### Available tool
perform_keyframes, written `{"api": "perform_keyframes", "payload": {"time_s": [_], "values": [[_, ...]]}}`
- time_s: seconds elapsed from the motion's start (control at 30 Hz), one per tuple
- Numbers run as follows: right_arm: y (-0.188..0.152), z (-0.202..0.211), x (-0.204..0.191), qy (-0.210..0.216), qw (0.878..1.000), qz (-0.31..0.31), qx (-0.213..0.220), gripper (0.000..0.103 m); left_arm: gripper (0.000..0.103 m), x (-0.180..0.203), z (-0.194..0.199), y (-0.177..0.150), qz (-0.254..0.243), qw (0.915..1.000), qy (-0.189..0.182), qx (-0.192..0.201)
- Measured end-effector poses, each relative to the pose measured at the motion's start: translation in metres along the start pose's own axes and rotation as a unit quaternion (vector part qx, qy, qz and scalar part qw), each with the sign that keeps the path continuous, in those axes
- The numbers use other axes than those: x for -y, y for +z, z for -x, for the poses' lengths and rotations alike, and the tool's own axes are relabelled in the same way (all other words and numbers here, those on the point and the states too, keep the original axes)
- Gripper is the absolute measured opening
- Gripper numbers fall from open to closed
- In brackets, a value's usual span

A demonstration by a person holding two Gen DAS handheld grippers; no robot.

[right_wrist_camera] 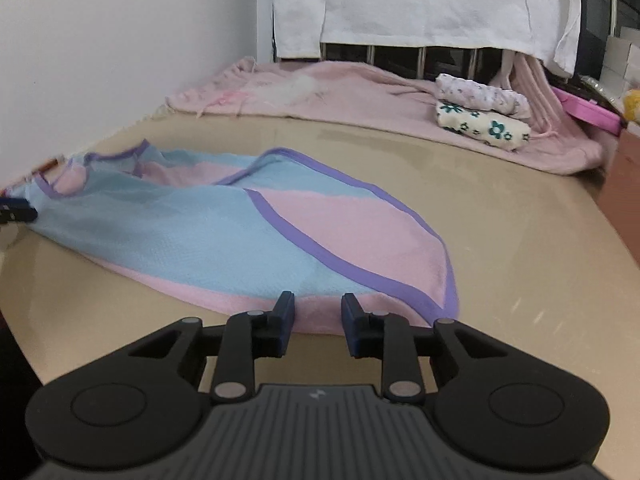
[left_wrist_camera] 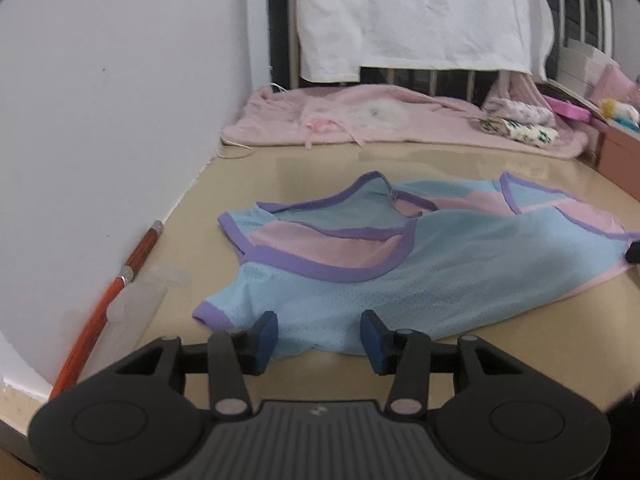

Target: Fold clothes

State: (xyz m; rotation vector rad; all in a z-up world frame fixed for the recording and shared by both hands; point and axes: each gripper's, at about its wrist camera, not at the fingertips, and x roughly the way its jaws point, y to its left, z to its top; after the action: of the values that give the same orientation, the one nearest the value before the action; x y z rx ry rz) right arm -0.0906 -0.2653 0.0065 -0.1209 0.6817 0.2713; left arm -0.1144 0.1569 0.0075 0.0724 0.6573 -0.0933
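Vest (left_wrist_camera: 420,272): lies lengthwise across table (right_wrist_camera: 520,240), near hem just ahead of both; left gripper (left_wrist_camera: 319,338) wide, right gripper (right_wrist_camera: 317,322) narrower, both empty, equally close.

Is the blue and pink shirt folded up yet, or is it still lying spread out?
Spread out, not folded. The shirt lies loosely across the table, armholes and neckline showing, with some rumples.

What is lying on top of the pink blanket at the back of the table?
On the pink fleece blanket sit two folded floral cloths, stacked: the lilac-print one above the cream green-flowered one. Whatever lies beneath them is covered.
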Motion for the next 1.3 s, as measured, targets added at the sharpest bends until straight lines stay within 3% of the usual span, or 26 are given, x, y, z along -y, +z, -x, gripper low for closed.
{"api": "perform_keyframes", "payload": {"time_s": [0.1, 0.2, 0.27, 0.37, 0.47, 0.5, 0.53, 0.67, 0.77, 0.87, 0.97, 1.07, 1.13, 1.2, 1.3], "values": [[-0.006, 0.013, 0.009, -0.007, 1.000, -0.011, -0.019, 0.027, 0.046, -0.009, 0.006, -0.002, -0.007, 0.9999, -0.015, -0.002], [-0.010, 0.026, 0.022, -0.013, 0.999, -0.028, -0.032, 0.026, 0.046, -0.019, 0.008, -0.001, 0.014, 0.9999, -0.001, -0.001], [-0.008, 0.036, 0.033, -0.020, 0.999, -0.042, -0.004, 0.026, 0.047, -0.023, 0.015, 0.003, 0.035, 0.9992, -0.003, 0.019], [-0.001, 0.036, 0.038, -0.019, 0.999, -0.046, 0.019, 0.026, 0.059, -0.021, 0.024, 0.012, 0.049, 0.9973, -0.025, 0.048], [0.003, 0.019, 0.026, 0.008, 1.000, -0.025, 0.011, 0.024, 0.059, -0.004, 0.013, 0.015, 0.014, 0.9992, -0.009, 0.038], [0.002, 0.014, 0.021, 0.002, 1.000, -0.016, 0.006, 0.016, 0.059, 0.002, 0.008, 0.015, 0.000, 0.9995, -0.003, 0.031], [0.000, 0.009, 0.018, -0.011, 1.000, -0.012, 0.002, 0.014, 0.059, 0.005, 0.005, 0.013, -0.004, 0.9997, -0.002, 0.024], [-0.004, 0.013, 0.014, -0.034, 0.999, -0.012, -0.017, 0.008, 0.061, 0.007, -0.006, 0.004, 0.013, 0.9995, -0.022, -0.017], [-0.006, 0.016, 0.013, -0.060, 0.998, -0.003, -0.024, 0.008, 0.061, 0.010, -0.002, 0.004, 0.004, 0.9996, -0.023, -0.018], [0.002, 0.017, 0.018, -0.079, 0.996, -0.014, -0.046, 0.009, 0.061, 0.004, 0.012, 0.027, 0.035, 0.9975, -0.062, -0.005], [0.023, 0.030, 0.023, -0.050, 0.998, -0.023, -0.009, 0.014, 0.065, 0.005, 0.017, 0.073, 0.029, 0.9968, -0.071, 0.024], [0.067, 0.016, 0.019, -0.008, 0.999, 0.005, 0.036, 0.033, 0.075, 0.026, -0.019, 0.123, -0.033, 0.9964, -0.077, 0.012], [0.097, -0.017, 0.015, 0.030, 0.999, 0.019, 0.031, 0.034, 0.072, 0.040, -0.061, 0.149, -0.074, 0.9920, -0.100, -0.020], [0.121, -0.054, 0.010, 0.062, 0.998, 0.026, 0.005, 0.034, 0.062, 0.042, -0.100, 0.165, -0.049, 0.9913, -0.103, -0.066], [0.145, -0.101, 0.007, 0.080, 0.996, 0.034, -0.031, 0.034, 0.062, 0.041, -0.133, 0.172, -0.032, 0.9846, -0.145, -0.093]]}}
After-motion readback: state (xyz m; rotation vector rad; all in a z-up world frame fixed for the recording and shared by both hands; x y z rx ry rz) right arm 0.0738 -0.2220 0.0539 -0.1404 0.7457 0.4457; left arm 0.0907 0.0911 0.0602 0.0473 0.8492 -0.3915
